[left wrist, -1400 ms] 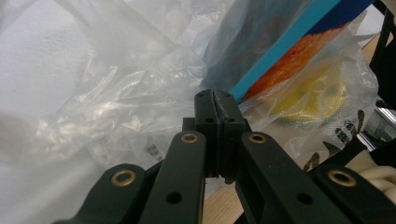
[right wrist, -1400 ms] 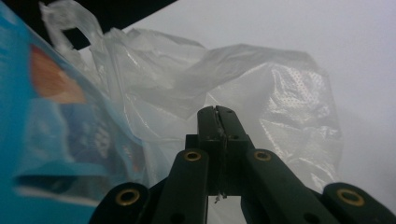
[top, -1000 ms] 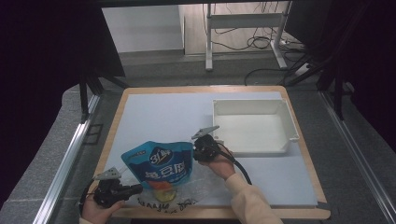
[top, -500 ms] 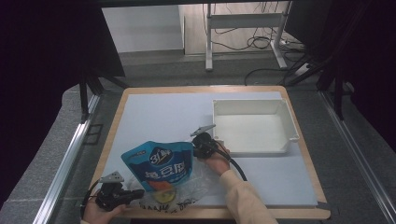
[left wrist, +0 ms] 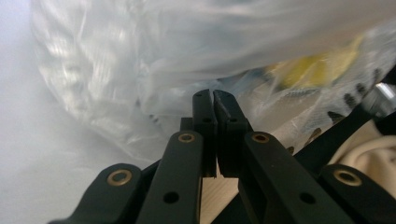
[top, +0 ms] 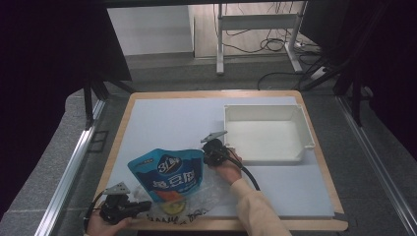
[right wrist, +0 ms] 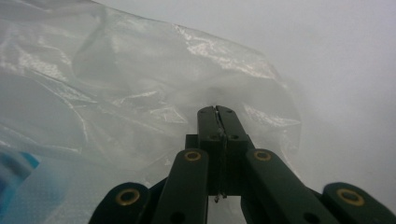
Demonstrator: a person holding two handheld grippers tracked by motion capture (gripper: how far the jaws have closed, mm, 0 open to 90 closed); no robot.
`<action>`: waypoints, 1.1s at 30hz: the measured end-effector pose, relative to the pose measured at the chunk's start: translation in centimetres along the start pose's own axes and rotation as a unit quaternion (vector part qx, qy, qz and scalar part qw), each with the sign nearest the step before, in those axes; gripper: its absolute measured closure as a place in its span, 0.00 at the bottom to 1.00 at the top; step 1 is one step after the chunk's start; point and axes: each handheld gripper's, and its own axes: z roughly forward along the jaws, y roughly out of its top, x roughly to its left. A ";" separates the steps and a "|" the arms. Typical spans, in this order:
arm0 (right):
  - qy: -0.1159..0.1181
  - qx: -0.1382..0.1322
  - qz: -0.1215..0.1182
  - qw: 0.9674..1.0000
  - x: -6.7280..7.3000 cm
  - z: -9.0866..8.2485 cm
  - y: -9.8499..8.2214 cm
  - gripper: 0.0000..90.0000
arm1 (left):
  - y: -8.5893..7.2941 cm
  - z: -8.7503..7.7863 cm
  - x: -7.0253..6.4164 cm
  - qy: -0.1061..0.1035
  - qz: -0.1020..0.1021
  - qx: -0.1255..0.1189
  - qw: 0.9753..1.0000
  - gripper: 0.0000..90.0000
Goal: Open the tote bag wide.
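I've got 2 tools: left tool (left wrist: 214, 100) & right tool (right wrist: 218, 114), both clamped tight on 1 clear plastic bag (top: 209, 189). 1 blue pouch (top: 167, 172) sits inside it, near worktop (top: 162, 123) front edge. 1 white tray (top: 265, 132) farther back, right.

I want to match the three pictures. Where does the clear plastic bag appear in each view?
High view: clear plastic bag bottom centre, under the blue pouch.
Left gripper view: bag across the top.
Right gripper view: bag upper left.
Shared landmark: the blue pouch, bottom left in the right gripper view.
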 end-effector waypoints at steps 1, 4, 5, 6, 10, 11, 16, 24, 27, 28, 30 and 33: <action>0.000 -0.008 -0.002 1.000 0.1 -0.4 0.0 0.98 | 0.2 -0.6 -0.3 0.000 0.002 -0.014 1.000 0.98; -0.003 -0.035 -0.007 0.999 0.3 -1.9 0.3 0.98 | 0.9 -2.2 -1.0 -0.003 0.007 -0.052 0.999 0.99; -0.003 -0.043 -0.007 0.999 0.4 -2.6 0.4 0.98 | 1.1 -2.7 -1.3 -0.001 0.011 -0.062 0.998 0.99; -0.003 -0.050 -0.008 0.999 0.6 -3.2 0.5 0.98 | 1.3 -3.1 -1.5 0.004 0.015 -0.070 0.997 0.99; 0.000 -0.073 -0.008 0.997 1.0 -5.7 0.5 0.98 | 2.2 -3.9 -1.1 0.028 0.012 -0.087 0.996 0.99; 0.001 -0.075 -0.008 0.997 1.2 -6.3 0.4 0.98 | 2.5 -3.9 -0.8 0.030 0.009 -0.088 0.996 0.99; -0.003 -0.070 -0.018 0.997 1.8 -8.4 -0.9 0.98 | 4.1 -2.8 0.3 0.034 0.003 -0.082 0.996 1.00; 0.013 -0.053 -0.030 0.998 3.5 -9.5 -2.9 0.98 | 6.3 -1.2 2.2 0.042 -0.009 -0.068 0.997 1.00; 0.018 -0.049 -0.044 0.998 4.6 -9.7 -3.7 0.98 | 6.6 -0.4 2.7 0.047 -0.009 -0.059 0.997 1.00; 0.023 -0.047 -0.044 0.998 4.9 -9.7 -4.0 0.98 | 6.7 -0.2 2.8 0.049 -0.008 -0.057 0.997 1.00; 0.032 -0.045 -0.048 0.997 5.5 -9.7 -4.6 0.98 | 6.8 0.3 3.1 0.047 -0.011 -0.053 0.997 1.00; 0.054 -0.043 -0.045 0.997 6.2 -9.6 -5.4 0.98 | 6.9 1.0 3.6 0.048 -0.015 -0.045 0.998 1.00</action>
